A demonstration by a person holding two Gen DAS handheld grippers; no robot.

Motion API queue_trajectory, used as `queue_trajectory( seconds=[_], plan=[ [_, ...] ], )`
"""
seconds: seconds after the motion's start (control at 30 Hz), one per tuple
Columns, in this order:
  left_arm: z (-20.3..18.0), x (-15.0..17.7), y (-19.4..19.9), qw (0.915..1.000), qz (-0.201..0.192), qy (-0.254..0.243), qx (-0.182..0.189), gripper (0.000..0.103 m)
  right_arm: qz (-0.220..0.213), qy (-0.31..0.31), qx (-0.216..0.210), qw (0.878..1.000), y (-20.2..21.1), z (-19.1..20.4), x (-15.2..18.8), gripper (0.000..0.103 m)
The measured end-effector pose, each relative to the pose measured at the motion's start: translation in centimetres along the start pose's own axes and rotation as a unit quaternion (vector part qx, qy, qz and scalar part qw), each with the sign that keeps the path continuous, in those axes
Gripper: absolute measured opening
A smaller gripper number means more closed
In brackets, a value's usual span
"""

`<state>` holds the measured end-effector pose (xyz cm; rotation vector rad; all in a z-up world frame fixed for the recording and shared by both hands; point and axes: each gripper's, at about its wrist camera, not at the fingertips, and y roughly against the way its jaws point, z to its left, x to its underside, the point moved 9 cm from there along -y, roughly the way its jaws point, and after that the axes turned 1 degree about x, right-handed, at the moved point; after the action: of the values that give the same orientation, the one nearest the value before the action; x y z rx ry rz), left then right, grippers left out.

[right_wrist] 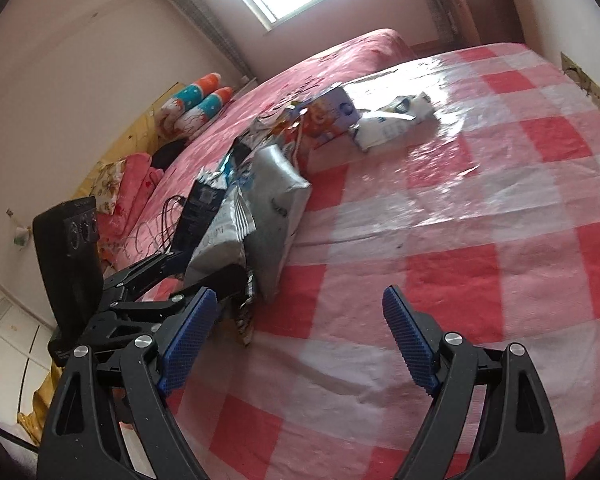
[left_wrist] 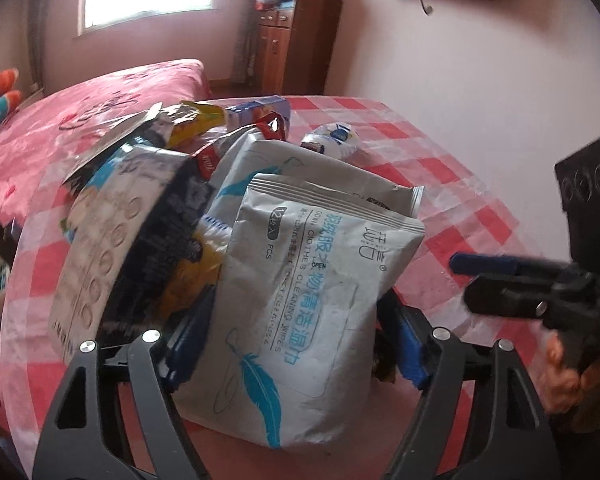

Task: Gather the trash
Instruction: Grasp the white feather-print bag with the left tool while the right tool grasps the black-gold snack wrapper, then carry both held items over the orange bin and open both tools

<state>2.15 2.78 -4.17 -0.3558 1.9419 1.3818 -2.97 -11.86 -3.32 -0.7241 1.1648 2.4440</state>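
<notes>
My left gripper [left_wrist: 296, 344] is shut on a grey wet-wipes pack [left_wrist: 300, 304] with a blue feather print, held upright at the front of a trash pile [left_wrist: 160, 208] of boxes and wrappers on the red-checked table cover [left_wrist: 440, 184]. A crumpled white wrapper [left_wrist: 334, 140] lies behind the pile. My right gripper [right_wrist: 300, 332] is open and empty above the checked cover [right_wrist: 460, 240], to the right of the pile [right_wrist: 260, 200]. It also shows at the right of the left wrist view [left_wrist: 500, 276]. A blue-and-orange box [right_wrist: 332, 114] and a crumpled white wrapper [right_wrist: 392, 120] lie farther off.
A pink bed [left_wrist: 80, 120] lies to the left with rolled pillows [right_wrist: 196, 108] and black cables [right_wrist: 160, 224]. A brown cabinet [left_wrist: 296, 36] stands by the far wall, with folded blankets on top.
</notes>
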Motion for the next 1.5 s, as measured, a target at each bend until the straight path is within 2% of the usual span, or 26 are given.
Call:
queue_trajectory(
  seconds=[0.2, 0.43, 0.73, 0.93, 1.13, 1.2, 1.27, 1.3, 1.5],
  plan=[
    [0.8, 0.3, 3.0, 0.9985, -0.030, 0.045, 0.004, 0.078, 0.016, 0.020, -0.015, 1.000, -0.8, 2.1, 0.7, 0.072],
    [2.7, 0.9, 6.9, 0.9949, -0.059, 0.079, -0.022, 0.078, 0.037, 0.063, -0.017, 0.997, -2.5, 5.2, 1.6, 0.054],
    [5.5, 3.2, 9.0, 0.9900, -0.066, 0.109, -0.059, 0.078, 0.062, 0.095, 0.031, 0.993, -6.2, 5.9, 1.1, 0.043],
    [6.7, 4.5, 10.1, 0.9876, -0.070, 0.125, -0.064, 0.078, 0.069, 0.137, 0.068, 0.986, -7.6, 6.9, 0.7, 0.043],
    [7.3, 5.3, 10.5, 0.9856, -0.072, 0.138, -0.067, 0.078, 0.078, 0.191, 0.104, 0.973, -9.5, 7.7, 0.3, 0.043],
    [7.5, 5.7, 10.6, 0.9850, -0.072, 0.142, -0.067, 0.078, 0.077, 0.214, 0.123, 0.966, -9.9, 7.9, 0.5, 0.040],
    [7.6, 6.0, 10.6, 0.9846, -0.071, 0.146, -0.065, 0.078, 0.070, 0.239, 0.145, 0.957, -9.8, 7.9, 0.8, 0.030],
    [7.7, 6.2, 10.6, 0.9847, -0.070, 0.146, -0.065, 0.078, 0.068, 0.247, 0.151, 0.955, -9.8, 8.0, 1.0, 0.030],
    [7.7, 6.6, 10.7, 0.9836, -0.071, 0.152, -0.065, 0.078, 0.065, 0.248, 0.156, 0.954, -8.9, 7.5, 1.6, 0.024]
  ],
)
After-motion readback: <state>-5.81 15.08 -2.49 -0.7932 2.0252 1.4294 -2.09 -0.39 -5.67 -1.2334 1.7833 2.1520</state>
